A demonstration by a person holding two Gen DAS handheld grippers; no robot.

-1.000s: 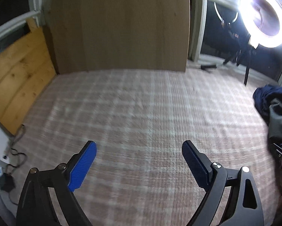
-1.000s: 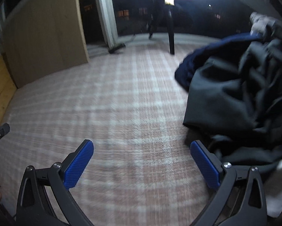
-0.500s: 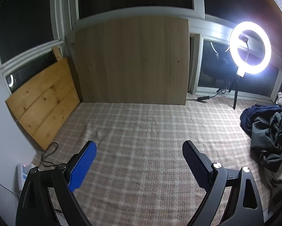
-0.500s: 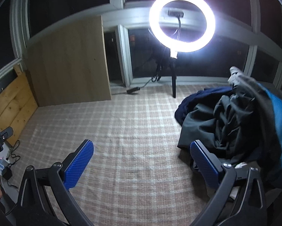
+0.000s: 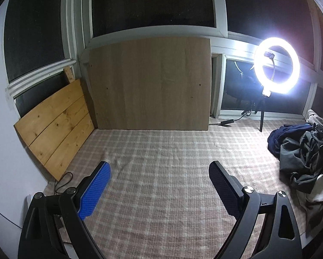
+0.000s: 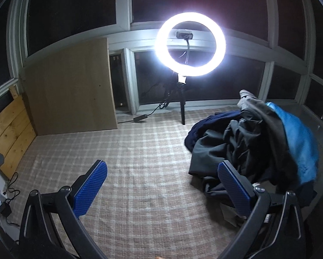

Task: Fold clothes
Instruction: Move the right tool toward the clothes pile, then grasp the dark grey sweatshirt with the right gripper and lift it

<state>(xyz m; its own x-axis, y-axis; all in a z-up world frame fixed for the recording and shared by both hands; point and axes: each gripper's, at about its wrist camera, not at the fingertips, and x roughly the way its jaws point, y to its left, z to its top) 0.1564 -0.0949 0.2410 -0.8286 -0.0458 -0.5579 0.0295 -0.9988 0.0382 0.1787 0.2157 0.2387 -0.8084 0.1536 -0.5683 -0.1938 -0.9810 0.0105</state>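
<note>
Both grippers held up, empty, jaws wide. Left gripper (image 5: pixel 159 185) and right gripper (image 6: pixel 161 185) hover over the bare pink-and-white checked blanket (image 5: pixel 161 151); my read is that's the folding area. Heap of dark crumpled clothes (image 6: pixel 247 149) sits right of it, unfolded. Only the right view shows the bright blue garment (image 6: pixel 299 142) draped on top. The left view alone shows the full knotty pine plank panel (image 5: pixel 55 127).
</note>
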